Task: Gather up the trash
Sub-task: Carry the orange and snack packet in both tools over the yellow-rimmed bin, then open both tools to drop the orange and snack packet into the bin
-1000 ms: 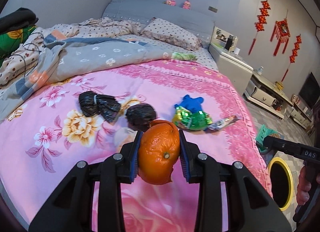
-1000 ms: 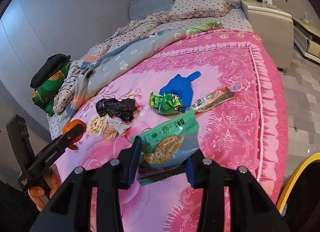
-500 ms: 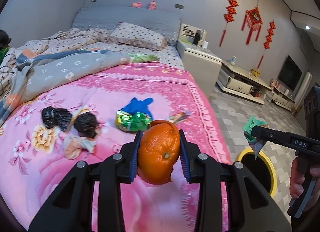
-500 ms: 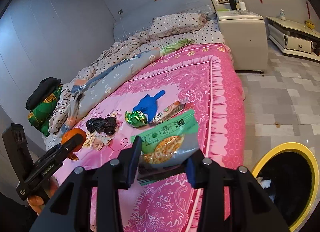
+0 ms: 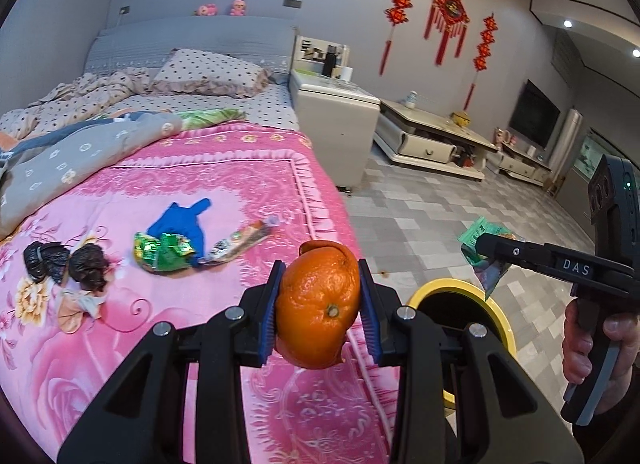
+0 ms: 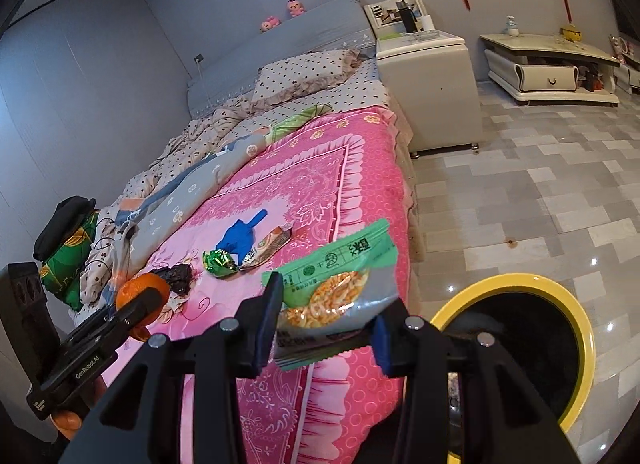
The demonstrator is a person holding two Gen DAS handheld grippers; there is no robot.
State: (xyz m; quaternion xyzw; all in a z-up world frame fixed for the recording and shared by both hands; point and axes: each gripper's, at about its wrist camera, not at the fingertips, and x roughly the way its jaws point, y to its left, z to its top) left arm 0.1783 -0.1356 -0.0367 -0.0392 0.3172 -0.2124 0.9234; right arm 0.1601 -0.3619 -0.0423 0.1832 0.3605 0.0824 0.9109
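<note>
Left tongs (image 5: 319, 306): lower centre of the left view, pinching an orange peel (image 5: 318, 306) between the blue pads, above the bed edge.
Right tongs (image 6: 326, 330): lower centre of the right view, pinching a green snack bag (image 6: 334, 288), which sticks up between the pads.
Bin (image 6: 572, 328): yellow-rimmed, black inside, on the floor at lower right of the right view, just beside the bed; in the left view its rim (image 5: 496, 314) shows just right of the left tongs.
Right hand (image 5: 592, 348): at the right edge of the left view, gripping the tool handle.
Bed (image 5: 248, 192): pink flowered cover, filling the left half of both views.
Trash on bed: green foil wrapper (image 5: 162, 250) touching a blue glove (image 5: 182, 224), a long wrapper (image 5: 240, 240) just right of them, black bags (image 5: 64, 262) further left.
Far end: spotted pillow (image 5: 208, 72) at upper centre-left, white cabinet (image 5: 336, 120) beside the bed.
</note>
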